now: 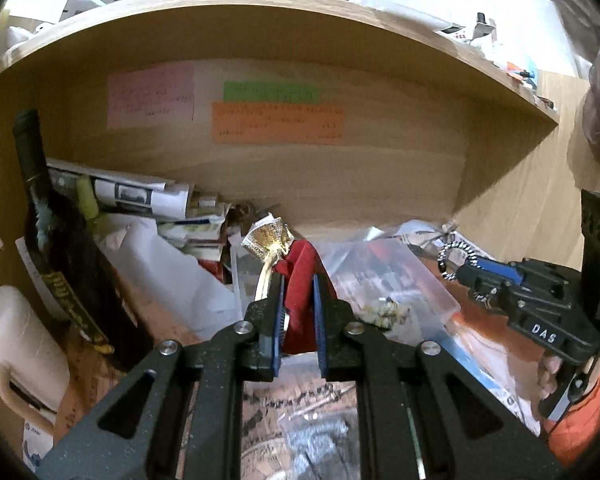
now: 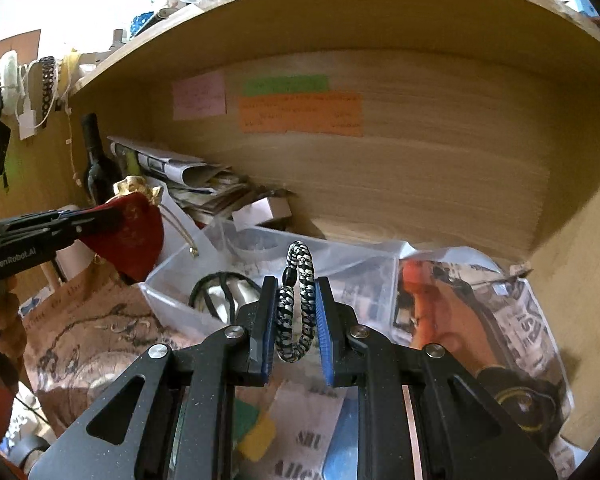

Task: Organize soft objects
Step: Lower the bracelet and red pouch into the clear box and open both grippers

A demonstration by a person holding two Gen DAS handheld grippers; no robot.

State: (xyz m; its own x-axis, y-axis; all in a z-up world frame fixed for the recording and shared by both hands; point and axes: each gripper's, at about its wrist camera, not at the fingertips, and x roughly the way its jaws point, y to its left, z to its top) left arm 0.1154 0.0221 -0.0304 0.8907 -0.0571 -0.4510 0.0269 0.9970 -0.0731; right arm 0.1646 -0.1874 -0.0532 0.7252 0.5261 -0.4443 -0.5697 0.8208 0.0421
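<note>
My left gripper (image 1: 297, 280) is shut on a red cloth pouch (image 1: 300, 300) with a gold-trimmed mouth (image 1: 267, 238), held above the cluttered desk. The pouch (image 2: 130, 232) and the left gripper (image 2: 96, 216) also show at the left of the right wrist view. My right gripper (image 2: 296, 284) is shut on a black-and-white braided cord bracelet (image 2: 298, 304), which stands upright between the pads. The right gripper (image 1: 466, 274) with the bracelet (image 1: 458, 254) shows at the right of the left wrist view.
A clear plastic box (image 2: 260, 256) lies below both grippers. A dark wine bottle (image 1: 44, 216) stands at the left, beside stacked papers (image 1: 140, 196). Printed bags (image 2: 480, 308) cover the desk under a wooden shelf (image 1: 260, 20). Sticky notes (image 1: 276, 122) are on the back panel.
</note>
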